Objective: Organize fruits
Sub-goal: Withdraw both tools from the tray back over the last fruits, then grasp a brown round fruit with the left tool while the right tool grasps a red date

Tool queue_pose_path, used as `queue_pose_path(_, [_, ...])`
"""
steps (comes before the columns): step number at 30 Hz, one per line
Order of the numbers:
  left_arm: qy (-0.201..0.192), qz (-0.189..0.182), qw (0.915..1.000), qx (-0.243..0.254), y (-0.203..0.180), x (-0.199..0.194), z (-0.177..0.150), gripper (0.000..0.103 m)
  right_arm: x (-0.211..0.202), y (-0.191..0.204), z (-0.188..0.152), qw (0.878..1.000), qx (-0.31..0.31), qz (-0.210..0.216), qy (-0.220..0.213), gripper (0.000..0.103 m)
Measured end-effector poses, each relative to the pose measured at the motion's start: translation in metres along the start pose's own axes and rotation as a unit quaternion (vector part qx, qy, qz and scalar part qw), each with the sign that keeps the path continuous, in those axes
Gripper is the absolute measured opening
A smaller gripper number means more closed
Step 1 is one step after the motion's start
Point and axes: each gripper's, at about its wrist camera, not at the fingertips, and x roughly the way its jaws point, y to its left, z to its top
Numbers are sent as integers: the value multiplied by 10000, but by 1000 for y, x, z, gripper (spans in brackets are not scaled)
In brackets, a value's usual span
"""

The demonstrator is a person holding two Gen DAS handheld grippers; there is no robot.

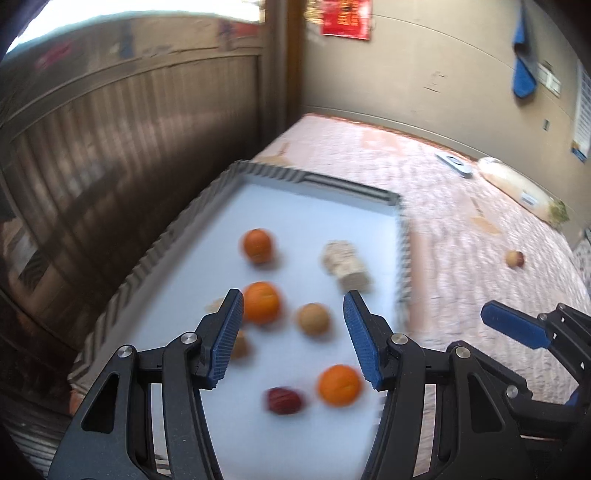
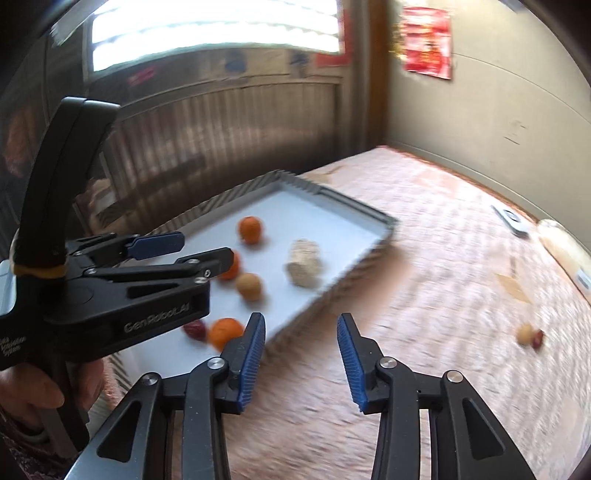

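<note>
Both grippers, left gripper (image 1: 293, 306) and right gripper (image 2: 301, 330), gape empty; blurred round oranges (image 1: 260, 302) on tray (image 1: 332, 206).

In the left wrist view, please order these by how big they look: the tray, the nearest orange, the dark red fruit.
1. tray, by far the largest.
2. nearest orange.
3. dark red fruit, slightly smaller; blur makes this uncertain.

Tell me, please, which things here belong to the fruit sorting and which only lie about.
For the job:
tray
three oranges, one nearest
tan round fruit
dark red fruit
stray fruit on the pink cover
left gripper, open
right gripper, open

Lying about:
pale lumpy item in the tray
flat white device
red poster
blue cloth
</note>
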Motion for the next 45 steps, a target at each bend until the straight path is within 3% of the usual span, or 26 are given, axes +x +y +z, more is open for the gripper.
queue_pose_path(11, [-36, -483, 9971, 579, -90, 6, 12, 57, -29, -83, -24, 9964, 680, -512, -33, 41])
queue_pose_path(25, [364, -889, 9893, 1098, -178, 30, 14, 57, -50, -183, -54, 9851, 1326, -1090, 51, 42])
queue_pose_path(33, [633, -977, 9861, 1189, -213, 54, 24, 57, -33, -252, -55, 9760, 1833, -1170, 100, 42])
queue_pose_path(38, [643, -962, 9865, 1155, -217, 60, 29, 57, -7, -266, -41, 9765, 1784, -1179, 271, 42])
queue_pose_path(42, [676, -936, 9864, 1171, -219, 65, 30, 57, 12, -278, -34, 9723, 2097, -992, 299, 42])
queue_pose_path(45, [698, -914, 9864, 1177, -222, 69, 31, 57, 22, -281, -32, 9715, 2146, -946, 344, 36])
